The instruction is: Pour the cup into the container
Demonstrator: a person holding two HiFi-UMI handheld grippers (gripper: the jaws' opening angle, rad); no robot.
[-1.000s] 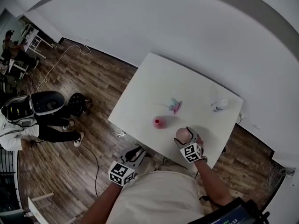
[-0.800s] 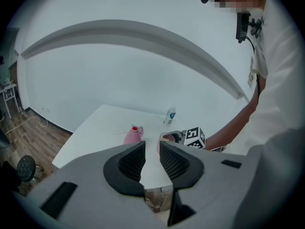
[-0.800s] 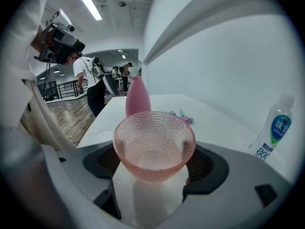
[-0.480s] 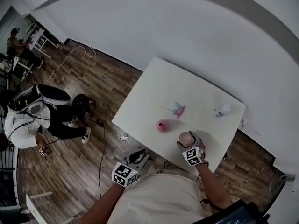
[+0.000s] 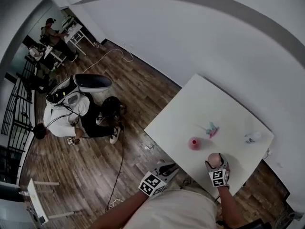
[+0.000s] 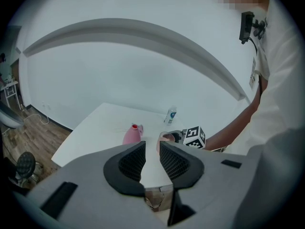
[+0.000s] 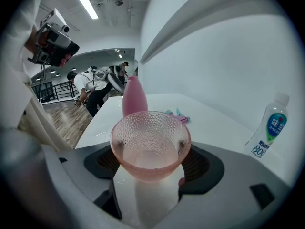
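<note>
Cup (image 7: 150, 142) between right gripper (image 7: 151, 164) jaws, seemingly clamped

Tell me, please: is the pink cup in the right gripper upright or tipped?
Upright. The cup sits between the jaws of the right gripper; its rim is level and its mouth faces up.

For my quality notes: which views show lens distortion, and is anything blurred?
Head view: strong fisheye, the white square table looks skewed. Left gripper view: the grey wall ledge bows, and the corners are dark. Right gripper view: the translucent pink dimpled cup is sharp.
</note>
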